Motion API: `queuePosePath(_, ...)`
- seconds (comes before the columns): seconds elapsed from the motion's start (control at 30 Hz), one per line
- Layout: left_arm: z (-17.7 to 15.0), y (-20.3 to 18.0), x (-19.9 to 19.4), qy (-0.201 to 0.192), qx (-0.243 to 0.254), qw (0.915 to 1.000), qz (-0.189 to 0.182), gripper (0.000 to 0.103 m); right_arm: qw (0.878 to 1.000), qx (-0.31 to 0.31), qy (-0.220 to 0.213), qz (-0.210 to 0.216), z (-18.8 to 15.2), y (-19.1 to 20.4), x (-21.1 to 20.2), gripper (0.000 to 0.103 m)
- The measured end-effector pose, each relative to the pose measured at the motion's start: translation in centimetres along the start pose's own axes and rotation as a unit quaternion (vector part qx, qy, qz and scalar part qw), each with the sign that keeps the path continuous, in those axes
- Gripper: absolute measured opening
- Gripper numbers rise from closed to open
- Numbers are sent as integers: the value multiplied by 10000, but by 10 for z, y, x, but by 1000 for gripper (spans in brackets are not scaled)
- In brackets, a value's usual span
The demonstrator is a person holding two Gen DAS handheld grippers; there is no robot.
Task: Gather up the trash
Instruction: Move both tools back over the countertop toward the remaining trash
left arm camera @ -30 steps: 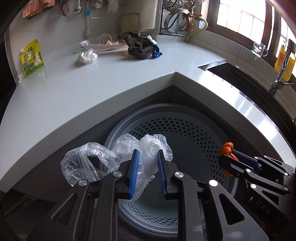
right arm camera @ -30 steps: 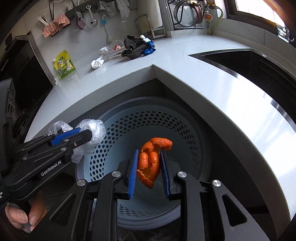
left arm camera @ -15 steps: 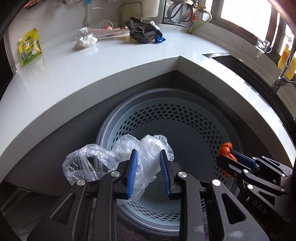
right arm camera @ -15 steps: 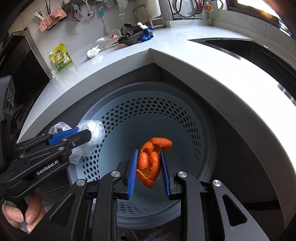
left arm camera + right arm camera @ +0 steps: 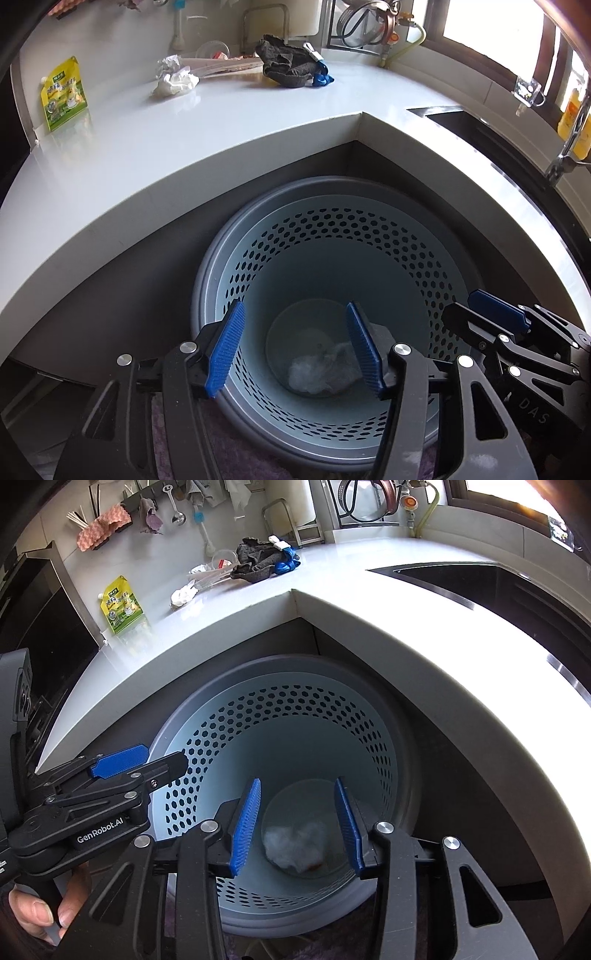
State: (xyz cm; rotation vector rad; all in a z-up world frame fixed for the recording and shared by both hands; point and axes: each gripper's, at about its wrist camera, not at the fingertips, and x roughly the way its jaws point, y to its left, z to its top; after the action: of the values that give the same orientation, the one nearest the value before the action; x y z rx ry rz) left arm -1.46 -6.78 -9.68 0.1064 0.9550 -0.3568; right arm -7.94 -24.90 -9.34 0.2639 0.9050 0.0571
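Left gripper (image 5: 295, 347): jaws apart, just been opening, nothing between the pads; held over the bin.
Right gripper (image 5: 297, 821): jaws apart, just been opening, holding nothing; also over the bin.
Bin (image 5: 436, 266): perforated pale-blue basket on the floor, in the inner corner of the table (image 5: 184, 125).
Plastic bag (image 5: 321, 371): crumpled on the bin floor.
Orange peel (image 5: 314, 866): only an orange sliver, probably the peel, shows at the bag's edge.
Remaining trash: crumpled tissue (image 5: 175, 79) on the table, near a dark cloth (image 5: 286, 66).
Yellow-green pouch (image 5: 64, 98): at the table's left end.
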Motion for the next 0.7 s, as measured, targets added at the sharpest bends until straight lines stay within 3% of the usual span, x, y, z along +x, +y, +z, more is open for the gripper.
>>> queuePosePath(0.33,1,2,3,29,-44,10000,13,57,10000,9,-3,41,-1,0,0,40)
queuePosePath(0.57,11,17,-9,-192,-160,9995,200,60,9998,-31,-172,95,6,1,-5,40)
queuePosePath(0.7,25,29,-18,-386,-245,9984,331,65,9993,-126,-327,110,20,6,-7,48)
